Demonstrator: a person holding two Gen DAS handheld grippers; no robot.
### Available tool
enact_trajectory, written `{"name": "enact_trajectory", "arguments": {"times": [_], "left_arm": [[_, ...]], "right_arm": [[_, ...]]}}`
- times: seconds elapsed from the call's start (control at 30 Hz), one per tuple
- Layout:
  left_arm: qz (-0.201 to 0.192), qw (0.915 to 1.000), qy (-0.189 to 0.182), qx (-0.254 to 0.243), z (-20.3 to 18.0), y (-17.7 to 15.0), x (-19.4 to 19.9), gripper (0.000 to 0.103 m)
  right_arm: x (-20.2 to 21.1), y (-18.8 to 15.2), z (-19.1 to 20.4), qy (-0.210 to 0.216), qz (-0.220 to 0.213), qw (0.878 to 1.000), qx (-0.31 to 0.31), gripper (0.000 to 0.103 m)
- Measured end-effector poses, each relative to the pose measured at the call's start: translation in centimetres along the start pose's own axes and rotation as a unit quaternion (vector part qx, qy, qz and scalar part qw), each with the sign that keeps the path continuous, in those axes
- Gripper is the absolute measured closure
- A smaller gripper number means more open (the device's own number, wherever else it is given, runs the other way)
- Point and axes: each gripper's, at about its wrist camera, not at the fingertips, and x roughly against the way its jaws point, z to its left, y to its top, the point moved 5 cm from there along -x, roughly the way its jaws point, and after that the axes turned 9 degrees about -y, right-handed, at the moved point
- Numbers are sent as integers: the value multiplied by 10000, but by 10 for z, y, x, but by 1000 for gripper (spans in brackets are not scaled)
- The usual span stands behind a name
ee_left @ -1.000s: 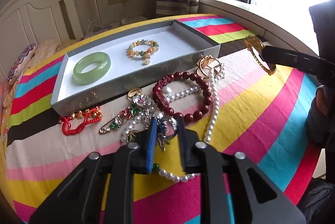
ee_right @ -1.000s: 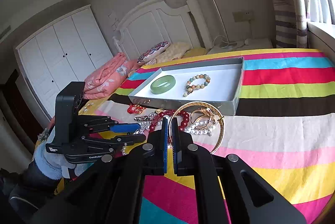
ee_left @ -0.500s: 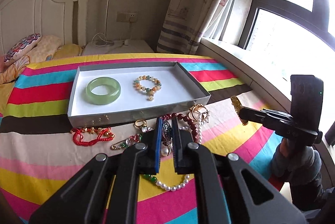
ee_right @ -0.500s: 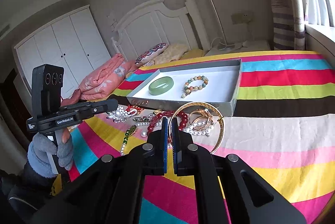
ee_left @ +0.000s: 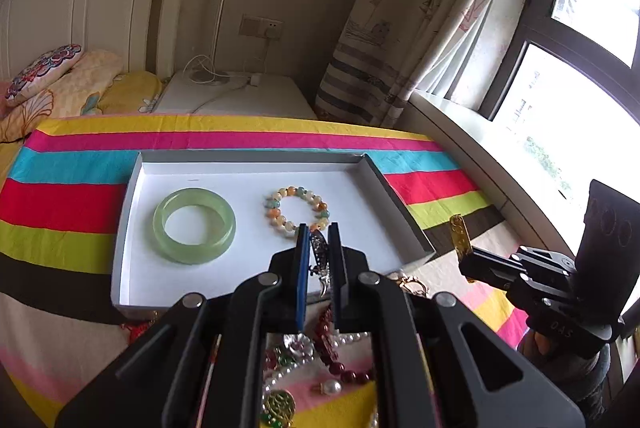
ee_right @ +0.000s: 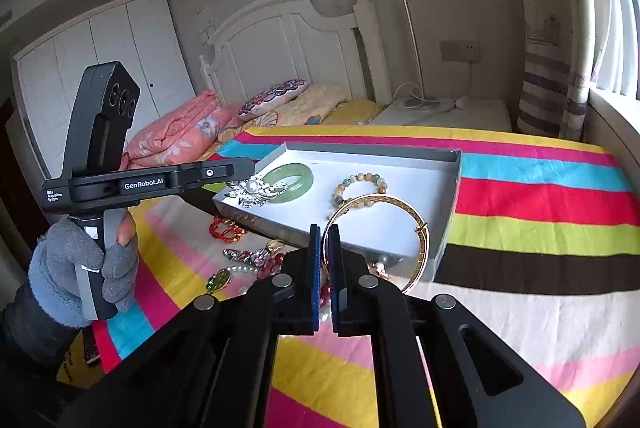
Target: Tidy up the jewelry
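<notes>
since the silver brooch (ee_right: 251, 191) is already pinched in my left gripper (ee_left: 319, 260) and hangs over the near-left corner of the white tray (ee_right: 404, 236), what the next move turns on is that bare tray floor lies just under and beyond it. in the right wrist view the brooch sits at centre left of the frame, overlapping the green jade bangle (ee_left: 194, 225) that lies flat in the tray's left half. in the left wrist view i see it edge-on, a thin dark sliver clamped between the 2 pads at centre frame, its long axis running along the fingers toward the tray. the beaded bracelet (ee_left: 297, 206) lies just past the tips, so i judge the free floor nearer the front wall is the safer spot.

my right gripper (ee_right: 325, 268) is clenched on the gold bangle (ee_right: 416, 228), whose hoop stands up from the pads at centre frame, over the tray's near wall. seen from the left wrist it is a narrow gold edge at right of frame, beside the tray's right corner. of the 2, the left looks further over the tray.

the rest of the jewelry pile (ee_left: 320, 356) lies on the striped cloth (ee_right: 540, 220), in front of the tray.
</notes>
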Motion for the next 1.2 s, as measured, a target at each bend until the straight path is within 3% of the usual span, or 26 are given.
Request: {"name": "enact_trajectory", "arguments": {"times": [0.27,0.53,0.57,0.67,0.7,0.73,0.77,0.8,0.9,1.0,1.1,1.2], "left_arm": [[-61,9978,-5,653,31,2,-30,95],[106,9954,196,930,59,-14,-57,94],[92,9950,277,951,62,-17,-58,92],[8,9951,319,941,67,-17,-50,67],[-19,9952,291,931,66,-16,-46,53],[-57,9953,337,910,64,-15,-42,37],[-133,9951,443,870,64,-13,-36,33],[-207,9952,500,815,63,-12,-30,31],[-247,9951,468,834,62,-14,-16,30],[-405,9938,528,895,63,-21,5,19],[-542,9914,758,917,64,-32,26,10],[-619,9886,1020,922,65,-49,46,2]], "right_arm": [[-54,28,-6,-398,335,9983,268,98],[-116,17,-18,-689,1128,9905,368,97],[-120,14,-20,-665,1237,9896,317,97],[-119,13,-27,-560,1265,9903,92,94],[-115,14,-29,-470,1221,9914,17,87],[-112,13,-31,-430,1191,9919,-50,67],[-107,12,-34,-408,1150,9924,-134,52],[-103,12,-36,-380,1097,9930,-204,28],[-80,14,-39,-164,798,9959,-383,27],[-52,17,-44,-106,472,9973,-546,27],[-24,12,-51,-8,157,9965,-825,25],[-5,2,-51,-66,-46,9951,-982,16]]}}
